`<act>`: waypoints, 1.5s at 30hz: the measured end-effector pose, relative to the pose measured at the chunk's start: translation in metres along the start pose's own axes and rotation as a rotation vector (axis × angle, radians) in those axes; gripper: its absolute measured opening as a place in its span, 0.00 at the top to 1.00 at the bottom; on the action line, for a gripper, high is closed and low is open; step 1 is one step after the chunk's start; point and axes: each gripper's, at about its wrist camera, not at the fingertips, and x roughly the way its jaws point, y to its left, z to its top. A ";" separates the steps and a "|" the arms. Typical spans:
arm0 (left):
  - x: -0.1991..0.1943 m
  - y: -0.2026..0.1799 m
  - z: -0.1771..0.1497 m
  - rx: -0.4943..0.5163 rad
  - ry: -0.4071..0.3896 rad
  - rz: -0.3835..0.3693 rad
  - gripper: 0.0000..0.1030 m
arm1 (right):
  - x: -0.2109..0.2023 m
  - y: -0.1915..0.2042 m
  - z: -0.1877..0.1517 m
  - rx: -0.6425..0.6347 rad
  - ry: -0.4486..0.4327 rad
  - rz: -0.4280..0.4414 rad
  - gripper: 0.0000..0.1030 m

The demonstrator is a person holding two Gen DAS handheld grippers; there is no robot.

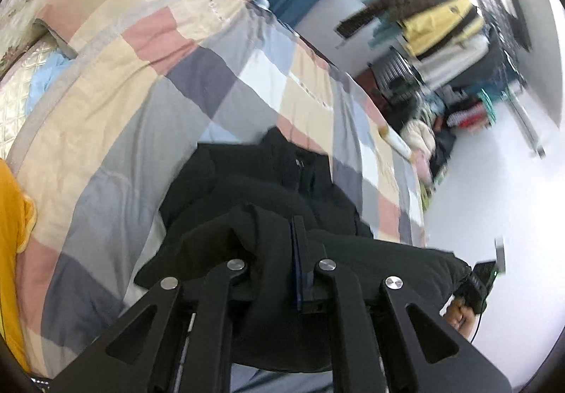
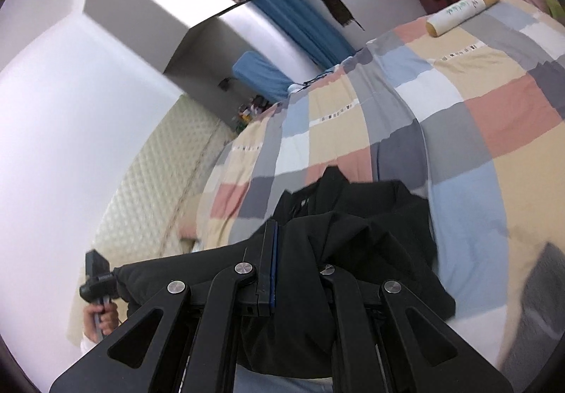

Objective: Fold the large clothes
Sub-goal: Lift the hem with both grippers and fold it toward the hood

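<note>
Over soft checked quilt, left gripper and right gripper clamp matte black garment.

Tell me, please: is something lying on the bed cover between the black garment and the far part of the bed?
Nothing visible does. Both grippers, left and right, are shut on the black garment. The checked bed cover beyond it is bare; the bottle lies far at the edge.
</note>
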 end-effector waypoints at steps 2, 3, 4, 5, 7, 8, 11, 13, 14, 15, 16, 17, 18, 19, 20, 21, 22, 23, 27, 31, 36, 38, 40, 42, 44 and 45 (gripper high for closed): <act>0.012 -0.001 0.016 -0.013 -0.016 0.038 0.87 | 0.017 -0.005 0.015 0.019 -0.004 -0.019 0.95; 0.019 -0.002 0.024 -0.024 -0.028 0.064 0.87 | 0.027 -0.008 0.023 0.027 -0.006 -0.031 0.95; 0.024 -0.002 0.030 -0.036 -0.039 0.078 0.87 | 0.036 -0.010 0.029 0.034 -0.007 -0.047 0.95; 0.033 -0.002 0.037 -0.054 -0.052 0.093 0.87 | 0.048 -0.014 0.037 0.043 -0.006 -0.072 0.95; 0.049 -0.003 0.048 -0.077 -0.062 0.133 0.87 | 0.064 -0.019 0.045 0.062 -0.003 -0.104 0.95; 0.058 -0.003 0.053 -0.085 -0.067 0.152 0.87 | 0.072 -0.022 0.049 0.067 0.000 -0.122 0.95; 0.085 -0.003 0.068 -0.091 -0.082 0.208 0.87 | 0.105 -0.037 0.062 0.083 0.023 -0.189 0.96; 0.108 -0.004 0.077 -0.078 -0.078 0.265 0.87 | 0.130 -0.048 0.068 0.089 0.051 -0.244 0.96; 0.117 -0.003 0.080 -0.072 -0.076 0.290 0.87 | 0.139 -0.051 0.069 0.084 0.063 -0.264 0.96; 0.131 -0.003 0.085 -0.060 -0.067 0.327 0.87 | 0.152 -0.056 0.071 0.076 0.080 -0.292 0.96; 0.140 -0.003 0.088 -0.047 -0.061 0.352 0.87 | 0.162 -0.060 0.072 0.073 0.094 -0.314 0.96; 0.151 -0.003 0.091 -0.026 -0.053 0.382 0.87 | 0.177 -0.067 0.074 0.073 0.115 -0.345 0.96; 0.166 -0.003 0.094 -0.004 -0.039 0.420 0.87 | 0.187 -0.073 0.074 0.073 0.130 -0.365 0.96; 0.176 -0.003 0.097 0.005 -0.031 0.441 0.87 | 0.197 -0.077 0.074 0.068 0.145 -0.385 0.96; 0.188 -0.001 0.099 0.012 -0.019 0.464 0.87 | 0.206 -0.080 0.074 0.058 0.161 -0.406 0.96; 0.200 0.001 0.102 0.013 -0.007 0.480 0.87 | 0.217 -0.084 0.074 0.049 0.177 -0.427 0.96; 0.208 0.004 0.104 0.015 0.000 0.490 0.87 | 0.228 -0.090 0.073 0.045 0.194 -0.446 0.96; 0.219 0.007 0.105 0.020 0.013 0.505 0.87 | 0.236 -0.093 0.073 0.045 0.208 -0.458 0.96; 0.255 0.023 0.109 0.015 0.061 0.527 0.87 | 0.270 -0.114 0.065 0.059 0.271 -0.484 0.96; 0.271 0.030 0.109 0.004 0.082 0.518 0.87 | 0.286 -0.131 0.058 0.072 0.309 -0.468 0.97; 0.266 0.028 0.105 -0.004 0.094 0.502 0.86 | 0.272 -0.134 0.060 0.114 0.298 -0.404 0.96; 0.261 0.028 0.102 -0.012 0.100 0.479 0.86 | 0.258 -0.134 0.058 0.142 0.294 -0.370 0.93; 0.251 0.029 0.097 -0.034 0.102 0.446 0.86 | 0.248 -0.132 0.057 0.156 0.292 -0.347 0.92; 0.240 0.030 0.091 -0.059 0.106 0.409 0.84 | 0.234 -0.127 0.056 0.159 0.294 -0.326 0.89; 0.226 0.032 0.084 -0.108 0.123 0.355 0.75 | 0.215 -0.119 0.057 0.160 0.289 -0.315 0.83; 0.216 0.033 0.081 -0.158 0.122 0.309 0.71 | 0.209 -0.114 0.058 0.156 0.286 -0.313 0.81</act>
